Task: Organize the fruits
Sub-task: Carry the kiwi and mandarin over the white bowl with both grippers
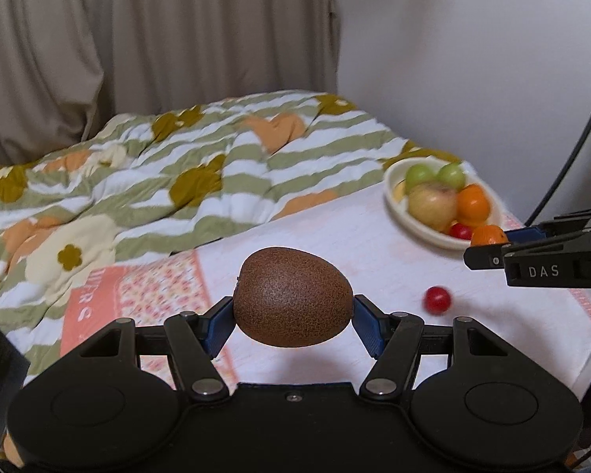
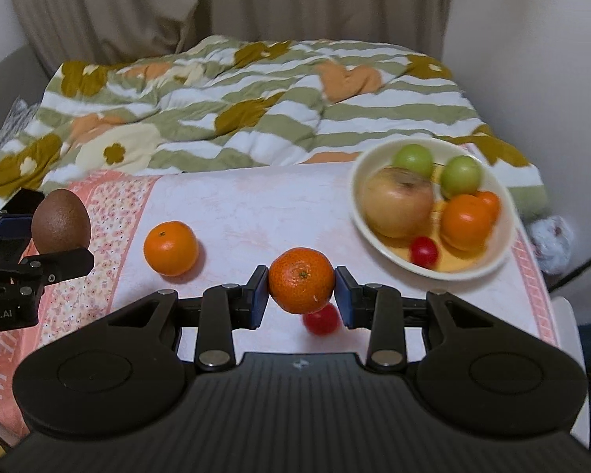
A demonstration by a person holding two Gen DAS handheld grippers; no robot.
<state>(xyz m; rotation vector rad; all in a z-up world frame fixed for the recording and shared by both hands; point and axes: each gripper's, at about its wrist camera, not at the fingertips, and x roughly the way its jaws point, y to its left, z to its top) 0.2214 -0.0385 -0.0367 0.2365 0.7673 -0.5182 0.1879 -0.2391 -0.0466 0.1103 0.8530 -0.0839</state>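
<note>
My left gripper (image 1: 293, 315) is shut on a brown kiwi (image 1: 291, 295), held above the pink-and-white cloth (image 1: 335, 236). In the right wrist view that left gripper (image 2: 39, 236) and its kiwi (image 2: 61, 220) show at the left edge. My right gripper (image 2: 301, 287) is shut on a tangerine (image 2: 301, 280), lifted over the cloth (image 2: 256, 213); from the left wrist it appears as the right gripper (image 1: 488, 246) with its tangerine (image 1: 488, 235) near the bowl. A cream bowl (image 2: 360, 216) at the right holds an apple, green fruits, oranges and a cherry tomato. A second tangerine (image 2: 170, 248) and a cherry tomato (image 2: 322, 319) lie loose on the cloth.
A striped floral quilt (image 2: 256, 110) is bunched behind the cloth, with a beige curtain (image 2: 216, 8) and a white wall (image 1: 472, 59) beyond. A black cable (image 1: 563, 165) hangs at the right. The loose cherry tomato (image 1: 437, 298) lies right of the kiwi.
</note>
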